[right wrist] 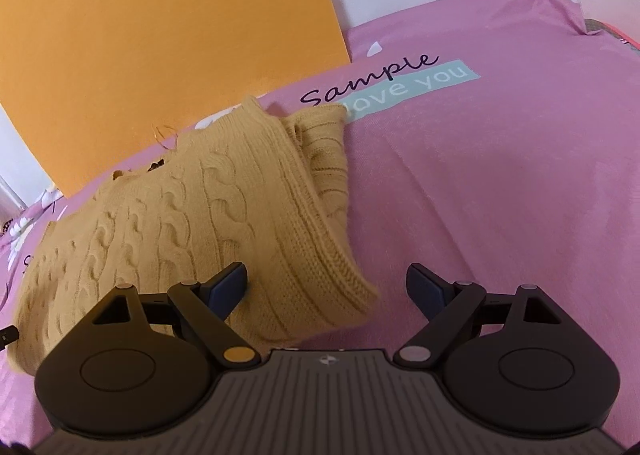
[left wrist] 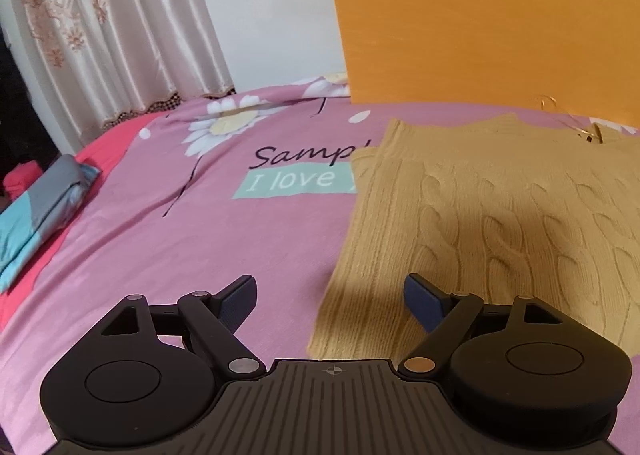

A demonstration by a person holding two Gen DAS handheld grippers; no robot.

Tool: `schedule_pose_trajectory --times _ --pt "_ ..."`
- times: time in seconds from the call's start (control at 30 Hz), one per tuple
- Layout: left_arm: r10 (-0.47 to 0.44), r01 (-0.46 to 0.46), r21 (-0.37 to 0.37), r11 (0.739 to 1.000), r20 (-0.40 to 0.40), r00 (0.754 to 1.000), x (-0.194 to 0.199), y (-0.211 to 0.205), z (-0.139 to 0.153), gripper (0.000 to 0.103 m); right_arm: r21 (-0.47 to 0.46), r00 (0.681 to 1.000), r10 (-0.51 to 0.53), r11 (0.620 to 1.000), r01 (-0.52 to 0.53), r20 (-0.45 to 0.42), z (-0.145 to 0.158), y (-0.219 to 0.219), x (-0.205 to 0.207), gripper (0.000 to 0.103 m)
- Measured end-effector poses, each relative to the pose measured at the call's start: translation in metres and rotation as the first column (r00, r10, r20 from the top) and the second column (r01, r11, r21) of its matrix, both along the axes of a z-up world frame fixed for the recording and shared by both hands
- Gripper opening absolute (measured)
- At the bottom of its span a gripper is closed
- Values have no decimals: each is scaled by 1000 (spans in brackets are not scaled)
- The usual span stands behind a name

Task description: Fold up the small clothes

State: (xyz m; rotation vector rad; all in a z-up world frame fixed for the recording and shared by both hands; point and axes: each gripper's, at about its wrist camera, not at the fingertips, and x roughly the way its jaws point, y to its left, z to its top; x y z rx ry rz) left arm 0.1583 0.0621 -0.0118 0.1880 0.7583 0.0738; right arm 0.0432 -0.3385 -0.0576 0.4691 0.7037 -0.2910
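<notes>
Pink bedding printed with daisies and lettering covered the bed (left wrist: pixel 168 247) that served as the work surface. Nearest each camera were the tools themselves: the left gripper (left wrist: pixel 330 297) hung with its jaws spread wide and nothing between them, poised over the near left edge of the mustard cable-knit sweater (left wrist: pixel 500 223). The right gripper (right wrist: pixel 326 291) was likewise released, jaws apart, with the ribbed cuff of a sleeve (right wrist: pixel 320 255) lying below the gap but not pinched by either pad.

Just beyond the fingers, the sweater lay flat on the bed, front up, its body spread out. In the right wrist view that sleeve had been laid inward across the chest (a first fold, by the look of it), and a doubled layer of knit showed along the same side. On the other side, the left wrist view showed another turned-in flap near the shoulder. So the side folds looked done or nearly so; folding the body across on itself seemed left to do, and neither claw had taken hold for it.

Farther off, a folded grey and blue cloth (left wrist: pixel 38 215) sat well apart at the bed's left edge. Behind everything stood an orange headboard (left wrist: pixel 500 23), a white wall and a patterned curtain (left wrist: pixel 120 23).
</notes>
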Motion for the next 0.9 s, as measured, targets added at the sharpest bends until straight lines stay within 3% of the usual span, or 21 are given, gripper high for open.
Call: schedule_pose_trajectory --times 0.3,0.5,0.77,0.9 --pt "19 -19 -36 999 8 1000 -27 4 9 103 74 999 -6 997 3 49 -1 20 -28 89" --pt "20 -19 -86 996 13 1000 -50 2 8 103 203 993 47 977 -68 107 -13 39 -45 89" --pt "6 -11 -186 982 -31 999 -65 -2 -2 103 310 981 70 943 -125 183 -24 51 -41 90" --pt "-2 -6 -180 984 -44 999 -66 -9 -8 103 334 980 73 933 -133 187 -24 53 -33 90"
